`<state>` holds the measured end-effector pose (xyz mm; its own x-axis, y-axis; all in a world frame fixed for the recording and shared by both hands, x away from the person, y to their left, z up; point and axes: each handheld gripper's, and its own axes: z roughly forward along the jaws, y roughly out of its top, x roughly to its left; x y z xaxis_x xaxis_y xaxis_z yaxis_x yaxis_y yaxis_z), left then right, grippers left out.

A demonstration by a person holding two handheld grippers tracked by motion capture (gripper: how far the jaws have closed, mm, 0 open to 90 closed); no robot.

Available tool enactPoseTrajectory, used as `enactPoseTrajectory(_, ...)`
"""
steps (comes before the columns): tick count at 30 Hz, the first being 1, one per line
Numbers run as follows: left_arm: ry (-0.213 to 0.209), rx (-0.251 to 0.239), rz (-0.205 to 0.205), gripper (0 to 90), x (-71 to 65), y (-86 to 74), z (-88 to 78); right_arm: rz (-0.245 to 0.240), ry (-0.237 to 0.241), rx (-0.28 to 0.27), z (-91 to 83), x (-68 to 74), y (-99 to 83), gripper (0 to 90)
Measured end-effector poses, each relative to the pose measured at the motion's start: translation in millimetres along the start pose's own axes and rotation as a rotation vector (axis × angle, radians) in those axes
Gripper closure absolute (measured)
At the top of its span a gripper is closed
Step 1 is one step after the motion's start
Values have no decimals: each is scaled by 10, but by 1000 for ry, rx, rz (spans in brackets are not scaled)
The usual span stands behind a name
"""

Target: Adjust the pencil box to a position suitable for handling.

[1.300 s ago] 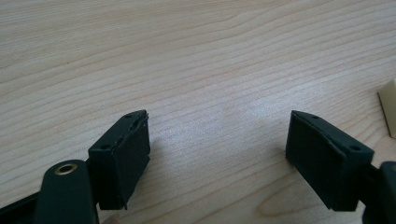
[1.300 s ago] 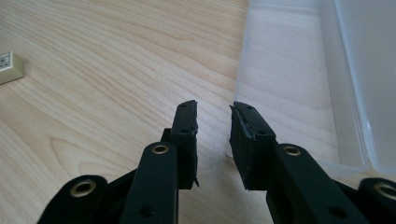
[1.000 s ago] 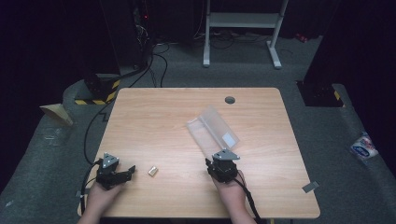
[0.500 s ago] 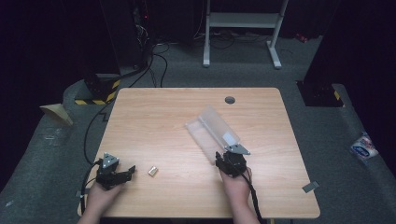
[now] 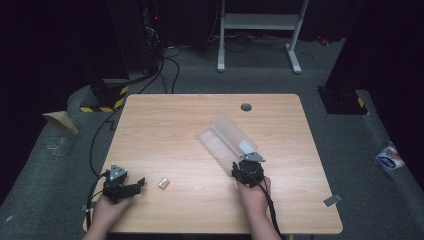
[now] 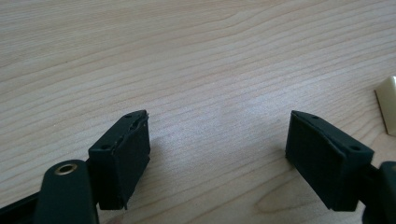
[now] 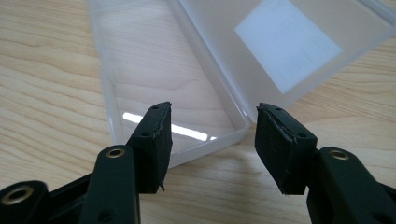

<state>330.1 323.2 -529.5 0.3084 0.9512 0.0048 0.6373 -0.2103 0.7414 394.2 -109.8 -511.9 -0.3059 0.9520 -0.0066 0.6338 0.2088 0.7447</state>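
A clear plastic box lies open on the wooden table, its lid folded back and bearing a white label. My right gripper sits at the box's near end. Its jaws have just been opening and stand apart. The empty tray's near wall lies between them, and the pads do not press on it. A small beige piece lies near the front left. Just left of it my left gripper is open over bare wood. The beige piece is at that view's right edge.
A round cable hole sits near the table's far edge. On the dark floor beyond are cables and a white stand. A packet lies on the floor at the right.
My right gripper has moved a little right and forward, up to the box's near end. The left hand and the beige piece have stayed put.
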Motion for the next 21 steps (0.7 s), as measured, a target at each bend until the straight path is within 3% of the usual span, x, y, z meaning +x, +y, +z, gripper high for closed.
enactPoseTrajectory(12,2,-2,-2,222,-5,-2,-1,18,-32,9,-74,-358,37,482)
enactPoseTrajectory(14,1,-2,-7,222,-8,-5,-2,57,-24,8,-114,-421,48,478)
enactPoseTrajectory(21,1,-2,-7,222,-8,-5,-3,85,39,35,-60,-429,28,572)
